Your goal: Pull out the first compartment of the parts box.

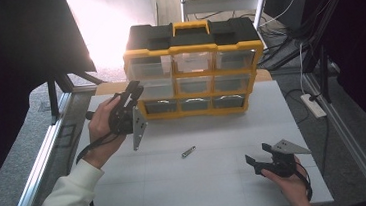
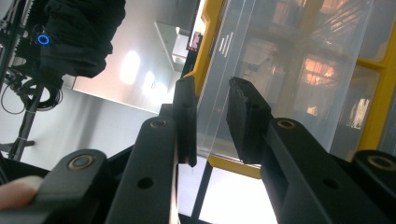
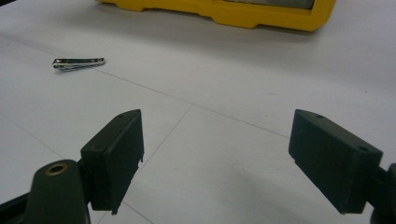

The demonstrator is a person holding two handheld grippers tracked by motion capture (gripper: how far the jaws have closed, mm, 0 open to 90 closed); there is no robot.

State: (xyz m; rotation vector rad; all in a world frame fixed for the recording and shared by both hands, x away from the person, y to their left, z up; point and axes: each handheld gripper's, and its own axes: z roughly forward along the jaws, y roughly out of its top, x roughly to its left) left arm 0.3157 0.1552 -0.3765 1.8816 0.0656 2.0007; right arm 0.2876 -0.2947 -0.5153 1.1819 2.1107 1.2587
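A yellow and black organizer (image 1: 191, 47) with clear drawers stands at the back of the white table (image 1: 203, 186). My left gripper (image 1: 133, 89) is at its left side, level with the middle-left drawer (image 1: 158, 89). In the left gripper view the jaws (image 2: 210, 107) stand close together with the lip of that clear drawer (image 2: 289, 70) filling the gap between them. My right gripper (image 1: 256, 153) rests low at the front right, held in a hand, open (image 3: 215, 140) with nothing between its jaws. A small metal nail clipper (image 1: 189, 151) (image 3: 78, 63) lies on the table between the hands.
The organizer's yellow base (image 3: 243, 14) runs along the far side of the bare table in front of the right gripper. Metal frame rails line both table sides, and a power strip (image 1: 314, 105) with cables lies off the right edge.
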